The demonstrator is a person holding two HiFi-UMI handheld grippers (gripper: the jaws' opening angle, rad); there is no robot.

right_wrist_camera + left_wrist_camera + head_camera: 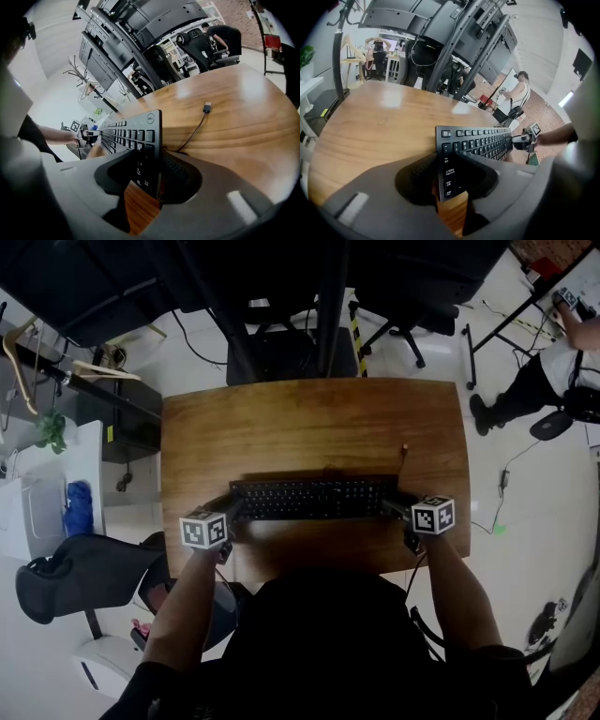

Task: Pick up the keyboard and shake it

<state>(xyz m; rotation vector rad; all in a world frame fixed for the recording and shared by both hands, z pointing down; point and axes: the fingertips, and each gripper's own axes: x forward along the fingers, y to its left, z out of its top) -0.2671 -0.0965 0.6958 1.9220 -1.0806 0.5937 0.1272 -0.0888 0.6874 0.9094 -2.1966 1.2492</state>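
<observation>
We have the keyboard [314, 499] taken at both ends, so the grasp looks made. It lies crosswise on the near half of the wooden desk [309, 418], close to the edge where we stand, keys facing up.

The left gripper [229, 511] is closed to a middling width on the keyboard's left end. In the left gripper view one jaw lies over the outermost keys, and the ribbed pad of the other sits against the end of the board. The right gripper [394, 506] holds the right end the same way, its jaws a little wider apart. In the right gripper view the corner with the maker's badge stands up out of the jaws, and a ribbed pad is tight against the board. Both grippers point down at a slant towards the desk.

We cannot tell whether the keyboard rests on the wood or hangs just above it. A dark band of shadow runs along its far edge in the head view, but that fits either reading. It is low and roughly level in any case.

Its cable [194, 129] trails loose across the desk and ends in a free plug [207, 107], so nothing should tug on a lift.

We judge that the pick-up is secured, and that a clear raise off the desk and the shake are not shown here.
</observation>
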